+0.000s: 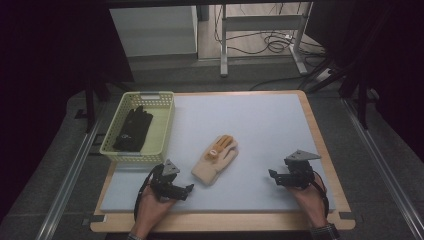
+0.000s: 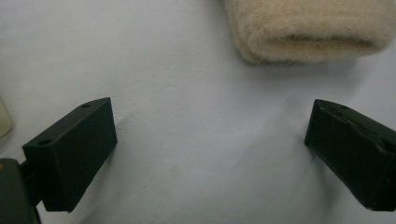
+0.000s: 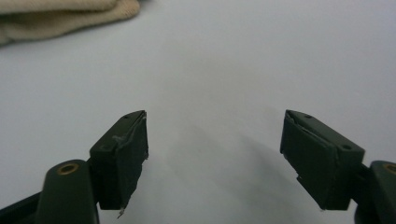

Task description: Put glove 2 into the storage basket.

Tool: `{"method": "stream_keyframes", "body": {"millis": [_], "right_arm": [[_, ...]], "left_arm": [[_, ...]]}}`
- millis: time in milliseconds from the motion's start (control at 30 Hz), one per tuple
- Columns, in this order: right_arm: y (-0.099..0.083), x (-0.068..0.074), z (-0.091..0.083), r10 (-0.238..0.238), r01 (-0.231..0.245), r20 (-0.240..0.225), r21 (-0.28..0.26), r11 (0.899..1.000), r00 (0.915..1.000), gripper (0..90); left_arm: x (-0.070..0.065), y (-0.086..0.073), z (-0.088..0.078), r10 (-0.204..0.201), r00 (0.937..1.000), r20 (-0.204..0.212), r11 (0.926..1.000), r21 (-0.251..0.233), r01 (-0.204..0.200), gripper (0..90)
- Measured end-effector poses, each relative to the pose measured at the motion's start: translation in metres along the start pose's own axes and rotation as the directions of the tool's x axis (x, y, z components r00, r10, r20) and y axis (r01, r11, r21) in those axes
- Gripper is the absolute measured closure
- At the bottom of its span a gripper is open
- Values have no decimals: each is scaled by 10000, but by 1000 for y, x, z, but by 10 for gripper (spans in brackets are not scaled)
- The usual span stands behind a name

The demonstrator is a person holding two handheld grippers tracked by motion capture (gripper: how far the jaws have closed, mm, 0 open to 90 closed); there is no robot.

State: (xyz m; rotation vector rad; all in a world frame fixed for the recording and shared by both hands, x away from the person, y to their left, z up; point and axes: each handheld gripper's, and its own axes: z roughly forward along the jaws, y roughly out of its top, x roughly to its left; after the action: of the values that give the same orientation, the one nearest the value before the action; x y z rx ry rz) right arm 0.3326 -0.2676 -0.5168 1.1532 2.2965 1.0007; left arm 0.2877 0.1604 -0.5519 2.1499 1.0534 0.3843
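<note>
- The cream glove (image 1: 216,160) is lying flat on the pale blue mat (image 1: 260,130), near the middle and towards the person's side, with orange patches showing at its finger end
- The left gripper (image 1: 189,188) is sitting low over the mat just beside the glove's cuff end, apart from it, and its jaws are standing wide apart with nothing between them
- In the left gripper view the woolly cuff of the cream glove (image 2: 308,28) is lying ahead of the left gripper (image 2: 210,140), beyond the open jaws and not touching them
- The right gripper (image 1: 273,174) is hovering over the mat on the right, well apart from the glove, jaws spread and gripping nothing
- In the right gripper view the right gripper (image 3: 214,140) is looking at bare mat, with the cream glove (image 3: 65,16) at the upper left corner
- A black glove (image 1: 133,129) is lying inside the pale yellow basket (image 1: 162,131) at the mat's far left corner
</note>
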Motion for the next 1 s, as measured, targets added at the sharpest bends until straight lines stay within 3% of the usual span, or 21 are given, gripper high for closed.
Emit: {"method": "stream_keyframes", "body": {"millis": [300,467,1000], "right_arm": [[-10,-7,4,-141,130,248,427,9990,9996,178],[-14,-9,5,-115,111,196,182,9998,9997,155],[-15,-8,5,-175,171,276,156,9997,9995,149]], "left_arm": [[0,0,0,29,10000,-5,10000,26,-29,26],[0,0,0,42,10000,-10,10000,21,-42,26],[1,1,0,-39,10000,35,10000,40,38,29]]}}
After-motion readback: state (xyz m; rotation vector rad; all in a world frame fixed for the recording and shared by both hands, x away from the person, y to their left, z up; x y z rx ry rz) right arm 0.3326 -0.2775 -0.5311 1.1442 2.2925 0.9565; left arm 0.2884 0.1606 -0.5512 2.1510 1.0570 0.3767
